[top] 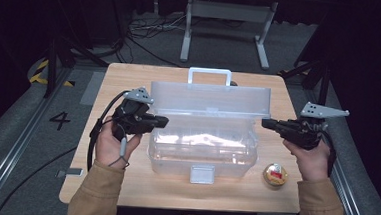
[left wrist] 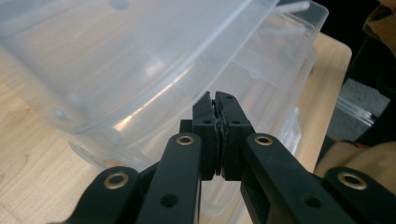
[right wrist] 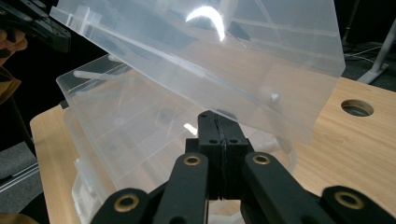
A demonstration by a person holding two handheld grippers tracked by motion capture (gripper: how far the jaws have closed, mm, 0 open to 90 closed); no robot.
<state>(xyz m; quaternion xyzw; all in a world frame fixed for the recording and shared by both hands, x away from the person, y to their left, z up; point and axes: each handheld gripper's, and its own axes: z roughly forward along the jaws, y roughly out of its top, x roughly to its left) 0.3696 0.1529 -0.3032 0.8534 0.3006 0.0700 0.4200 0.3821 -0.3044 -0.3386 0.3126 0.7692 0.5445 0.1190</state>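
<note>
A clear plastic box [top: 200, 155] stands in the middle of the wooden table [top: 123, 183], its lid [top: 209, 101] raised and leaning back, with a white handle [top: 209, 74] on top. My left gripper [top: 163, 120] is shut with nothing between its jaws, tips right at the box's left end. My right gripper [top: 265, 123] is shut too, pointing at the right end just under the lid's corner. In the left gripper view the closed tips [left wrist: 215, 100] sit before the box wall [left wrist: 271, 79] below the lid [left wrist: 116, 56]. In the right gripper view the closed tips [right wrist: 215, 117] lie under the tilted lid [right wrist: 210, 46].
A small round yellow-and-red object [top: 275, 174] lies on the table at the front right of the box. The box's front latch [top: 202, 174] hangs down. The table has a cable hole [right wrist: 357, 108] at the back. A grey desk frame [top: 229, 19] stands behind.
</note>
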